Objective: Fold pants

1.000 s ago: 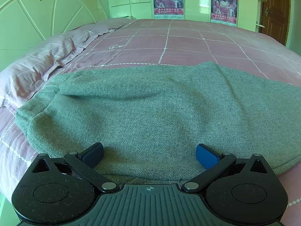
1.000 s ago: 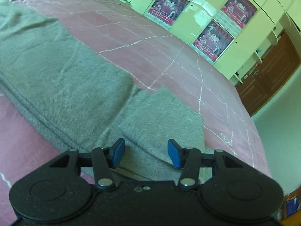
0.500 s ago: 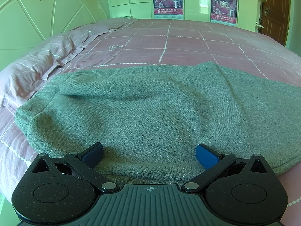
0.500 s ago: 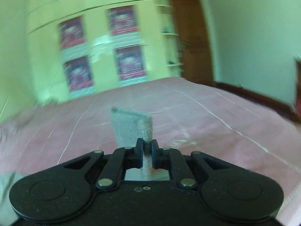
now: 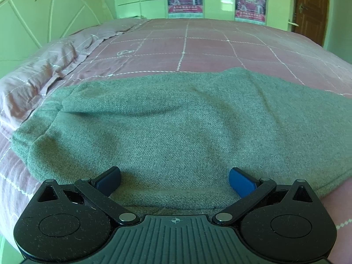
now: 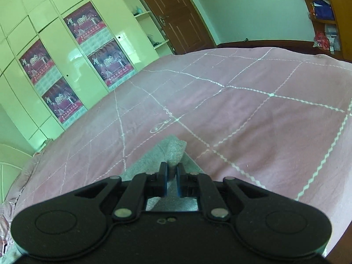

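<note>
Right wrist: right tongs point(image 6: 171, 169) clenched on pants point(image 6: 176, 148); left tongs point(image 5: 175, 179) released.

Bedspread point(image 6: 253, 118) ahead of right claw point(image 6: 172, 171) bare, passable. Pants point(image 5: 176, 132) spread ahead of left claw point(image 5: 175, 181); pillow point(image 5: 39, 70), headboard point(image 5: 44, 22) block far left.

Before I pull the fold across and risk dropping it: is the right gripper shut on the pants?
Shut on them. The right gripper has its blue pads pinched on a tuft of the grey pants.
</note>
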`<control>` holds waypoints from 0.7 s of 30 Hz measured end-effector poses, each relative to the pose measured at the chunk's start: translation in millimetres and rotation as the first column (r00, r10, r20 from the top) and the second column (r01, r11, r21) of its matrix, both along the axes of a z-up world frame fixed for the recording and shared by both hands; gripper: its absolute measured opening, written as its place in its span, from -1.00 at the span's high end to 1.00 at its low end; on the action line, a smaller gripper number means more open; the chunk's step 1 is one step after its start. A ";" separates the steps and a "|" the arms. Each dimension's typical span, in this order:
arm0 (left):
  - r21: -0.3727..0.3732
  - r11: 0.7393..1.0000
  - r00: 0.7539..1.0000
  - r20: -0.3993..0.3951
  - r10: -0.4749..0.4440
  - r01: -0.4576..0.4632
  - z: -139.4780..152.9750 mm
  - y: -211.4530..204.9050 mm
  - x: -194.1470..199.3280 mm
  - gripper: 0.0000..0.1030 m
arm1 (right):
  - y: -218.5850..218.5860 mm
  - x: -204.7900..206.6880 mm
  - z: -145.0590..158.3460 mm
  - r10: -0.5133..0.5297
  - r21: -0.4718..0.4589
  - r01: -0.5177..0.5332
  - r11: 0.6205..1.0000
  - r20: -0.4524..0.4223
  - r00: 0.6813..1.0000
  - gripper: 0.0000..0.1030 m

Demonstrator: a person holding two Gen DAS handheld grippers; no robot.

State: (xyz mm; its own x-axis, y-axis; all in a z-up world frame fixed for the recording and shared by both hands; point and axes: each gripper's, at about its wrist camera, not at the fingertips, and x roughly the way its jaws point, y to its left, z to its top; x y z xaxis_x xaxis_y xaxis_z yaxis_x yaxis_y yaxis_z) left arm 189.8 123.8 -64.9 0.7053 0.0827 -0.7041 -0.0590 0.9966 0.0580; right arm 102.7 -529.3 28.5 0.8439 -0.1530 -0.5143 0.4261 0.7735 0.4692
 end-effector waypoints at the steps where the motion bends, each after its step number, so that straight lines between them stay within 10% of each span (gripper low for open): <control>1: -0.002 1.000 1.000 0.001 -0.009 0.009 -0.1 1.0 -0.7 -1.00 | -3.0 1.5 -7.7 -0.004 0.007 0.004 1.000 -0.027 1.000 1.00; 8: -0.002 1.000 1.000 0.009 -0.013 0.013 -0.8 0.9 -1.7 -1.00 | -15.9 -19.8 -16.9 -0.076 0.143 0.070 0.987 0.041 0.996 0.84; 17: 0.000 1.000 1.000 0.012 -0.012 0.012 -1.1 0.3 -2.4 -1.00 | -40.5 -4.9 -56.5 -0.152 0.457 0.143 0.878 -0.017 0.988 0.33; 21: -0.002 1.000 1.000 0.012 -0.013 0.013 -1.3 0.7 -2.4 -1.00 | -34.4 15.2 -40.3 -0.098 0.370 0.093 0.924 -0.006 0.995 0.84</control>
